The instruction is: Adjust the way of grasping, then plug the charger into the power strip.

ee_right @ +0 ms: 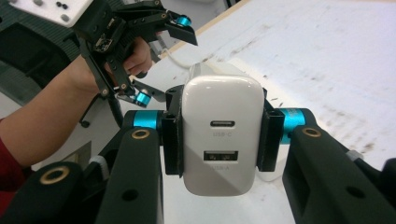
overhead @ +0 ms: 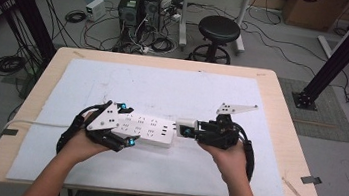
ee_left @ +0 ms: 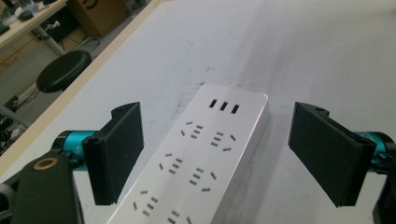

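White plastic power strip (overhead: 151, 129), long and flat with rows of socket slots on its top face, lies on the pale sheet (overhead: 173, 90) that covers my wooden table (overhead: 281, 116), a little toward my side of the middle. Its white cord (overhead: 33, 123) trails off to the left edge. My left claw (overhead: 126, 125) sits over the strip's left end with its jaws spread wide; in the left gripper view the two black pads (ee_left: 119, 149) stand apart on either side of the strip (ee_left: 196, 168), neither one pressing on it, so nothing is gripped there.

My right claw (overhead: 186, 129) is clamped on a white rounded USB charger block (ee_right: 222, 140). In the right gripper view the pads (ee_right: 172, 142) press flat against its two sides, and the face with an oval port above a rectangular port looks straight at the camera. From the high view the charger (overhead: 185, 125) is at the strip's right end, just beside it; whether it touches the strip I cannot tell. The left claw (ee_right: 161, 51) shows farther off in the right gripper view, held in my hand (ee_right: 135, 58), jaws parted.

A black round stool (overhead: 218, 30) stands on the floor beyond the table.
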A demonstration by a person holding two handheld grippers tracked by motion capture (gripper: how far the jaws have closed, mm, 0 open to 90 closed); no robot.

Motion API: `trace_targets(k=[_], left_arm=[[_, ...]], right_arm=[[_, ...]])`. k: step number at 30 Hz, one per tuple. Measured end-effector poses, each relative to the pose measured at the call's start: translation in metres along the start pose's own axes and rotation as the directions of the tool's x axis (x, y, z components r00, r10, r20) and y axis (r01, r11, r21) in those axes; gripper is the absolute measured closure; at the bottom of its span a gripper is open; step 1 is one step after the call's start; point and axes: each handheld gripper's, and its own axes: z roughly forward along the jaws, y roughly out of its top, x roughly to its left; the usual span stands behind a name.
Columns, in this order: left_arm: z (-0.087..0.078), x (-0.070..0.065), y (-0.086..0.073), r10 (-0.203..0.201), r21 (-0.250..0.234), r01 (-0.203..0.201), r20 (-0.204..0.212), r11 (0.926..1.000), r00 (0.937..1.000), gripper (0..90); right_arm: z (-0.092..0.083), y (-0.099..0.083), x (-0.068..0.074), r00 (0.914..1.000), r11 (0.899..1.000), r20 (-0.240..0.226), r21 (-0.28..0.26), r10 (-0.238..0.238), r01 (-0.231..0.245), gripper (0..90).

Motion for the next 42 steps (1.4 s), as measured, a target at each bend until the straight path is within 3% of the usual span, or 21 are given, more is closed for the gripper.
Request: trace_targets(k=[7,12,18,25,34,39,41,42], left_arm=[[-0.018,0.019,0.001,-0.024,0.08,0.025,-0.013,0.9965,0.9996,18.2],[-0.029,0.036,0.0,-0.058,0.115,0.058,-0.002,0.9917,0.9983,18.2],[-0.035,0.051,-0.005,-0.098,0.12,0.097,0.001,0.988,0.9952,18.2],[-0.037,0.056,-0.012,-0.116,0.108,0.116,-0.007,0.9873,0.9933,18.2],[-0.044,0.065,-0.017,-0.132,0.109,0.134,-0.025,0.9849,0.9909,18.2],[-0.048,0.066,-0.023,-0.133,0.125,0.137,-0.044,0.9826,0.9902,18.2],[-0.049,0.066,-0.026,-0.135,0.137,0.14,-0.051,0.9806,0.9896,18.2],[-0.05,0.066,-0.027,-0.139,0.137,0.145,-0.052,0.98,0.989,18.2]], right_arm=[[-0.013,0.009,-0.003,0.992,0.993,0.074,0.064,-0.102,0.098,63.2],[-0.022,0.016,-0.004,0.9863,0.989,0.105,0.095,-0.127,0.117,63.2],[-0.024,0.024,-0.006,0.9785,0.982,0.138,0.131,-0.153,0.135,63.2],[-0.021,0.026,-0.01,0.9792,0.98,0.139,0.151,-0.148,0.127,63.2],[-0.012,0.041,-0.013,0.9755,0.968,0.137,0.205,-0.172,0.142,63.2],[0.002,0.056,-0.019,0.9699,0.947,0.114,0.267,-0.215,0.178,63.2],[0.006,0.058,-0.019,0.9705,0.944,0.108,0.278,-0.216,0.179,63.2],[0.012,0.064,-0.021,0.9688,0.935,0.095,0.298,-0.229,0.192,63.2]])
